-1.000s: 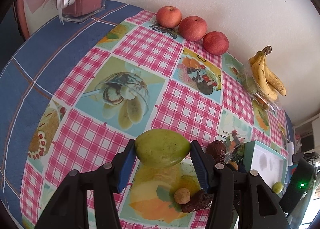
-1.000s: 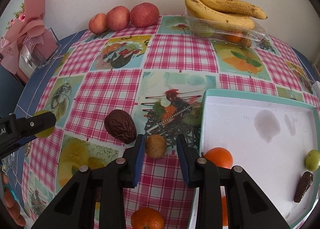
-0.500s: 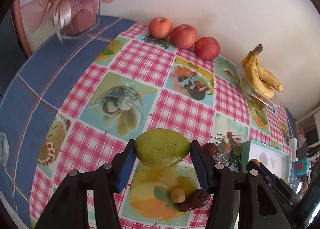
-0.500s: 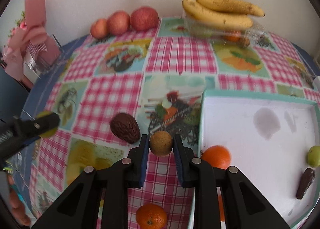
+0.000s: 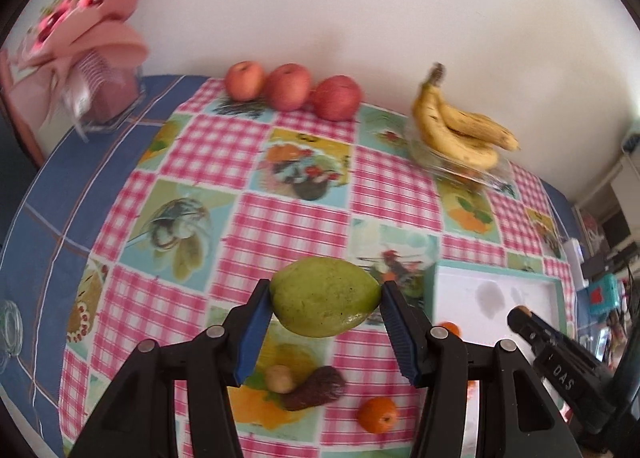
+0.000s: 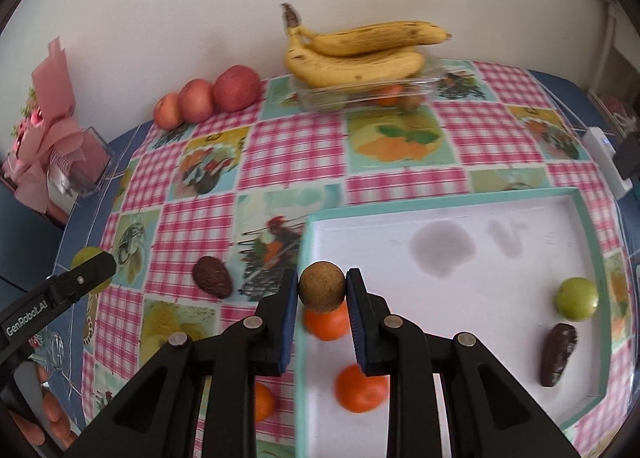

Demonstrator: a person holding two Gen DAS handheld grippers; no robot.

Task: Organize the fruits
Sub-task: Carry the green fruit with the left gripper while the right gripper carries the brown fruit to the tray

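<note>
Fruits: small brown round fruit (image 6: 322, 287) clamped in right gripper (image 6: 322, 300), above the white tray's (image 6: 460, 298) near-left rim; green mango (image 5: 325, 303) clamped in left gripper (image 5: 325, 322), left of tray. Advice: lower each inside the rim, clear of oranges (image 6: 326, 324), before releasing.

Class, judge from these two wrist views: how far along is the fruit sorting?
Done: two oranges, a green fruit and a dark one lie in the tray. In hand: left tool grips a mango, right tool a brown fruit. Left: several fruits on the tablecloth.
</note>
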